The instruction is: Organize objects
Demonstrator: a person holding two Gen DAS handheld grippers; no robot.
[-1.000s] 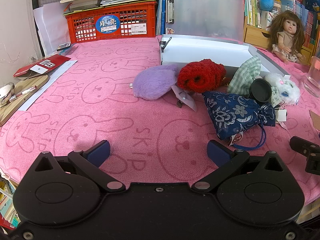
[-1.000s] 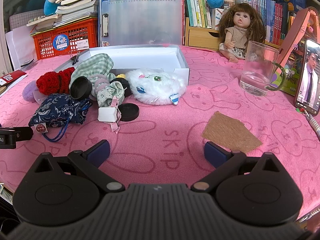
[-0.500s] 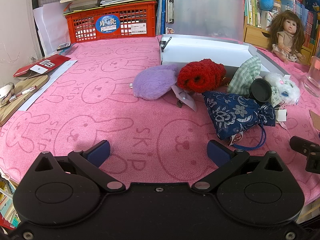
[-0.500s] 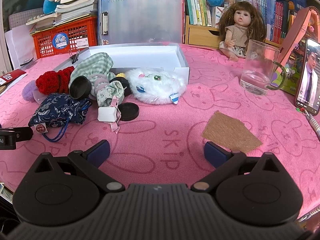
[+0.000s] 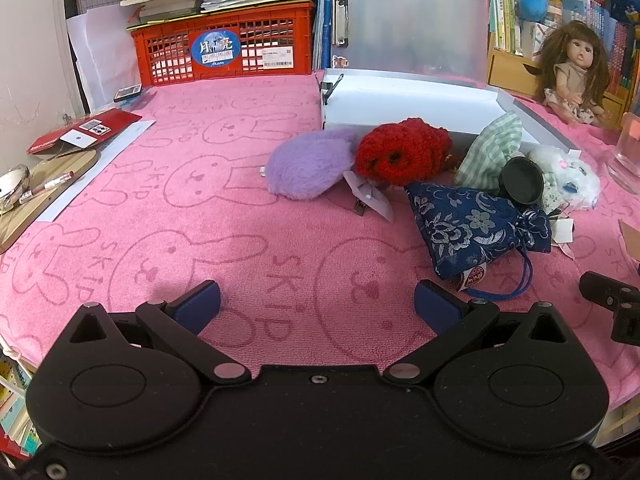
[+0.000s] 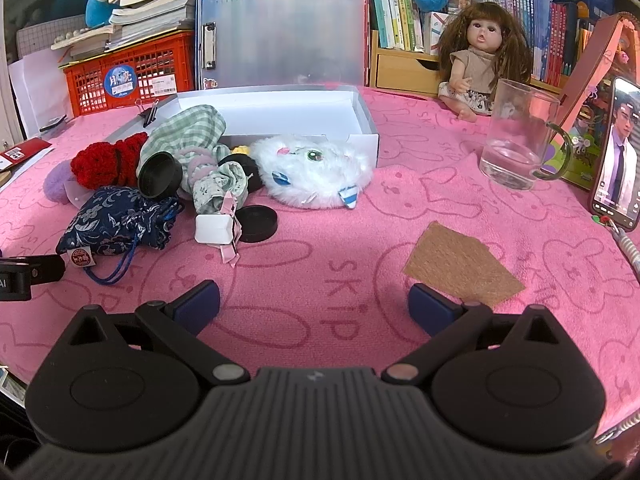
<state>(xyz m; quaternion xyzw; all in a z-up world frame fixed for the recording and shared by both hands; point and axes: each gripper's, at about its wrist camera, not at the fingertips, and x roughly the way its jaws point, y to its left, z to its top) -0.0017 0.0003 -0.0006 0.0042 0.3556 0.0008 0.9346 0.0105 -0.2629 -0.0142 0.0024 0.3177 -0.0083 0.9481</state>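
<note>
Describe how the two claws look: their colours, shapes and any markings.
Both look alike. The left claw has a black body with two round housings, silver pivot pins, angled black link arms and blue pads. Its body is smooth. The right claw has the same build, but its body is ribbed and dark grey, with a small mark at the centre. No cables or sleeves show.

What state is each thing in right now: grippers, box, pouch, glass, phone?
Left gripper: open, empty.
Right gripper: open, empty.
Box: open, nothing visible inside.
Pouch: drawn shut, lying on the cloth.
Glass: upright, a little water.
Phone: screen on, propped up.
</note>
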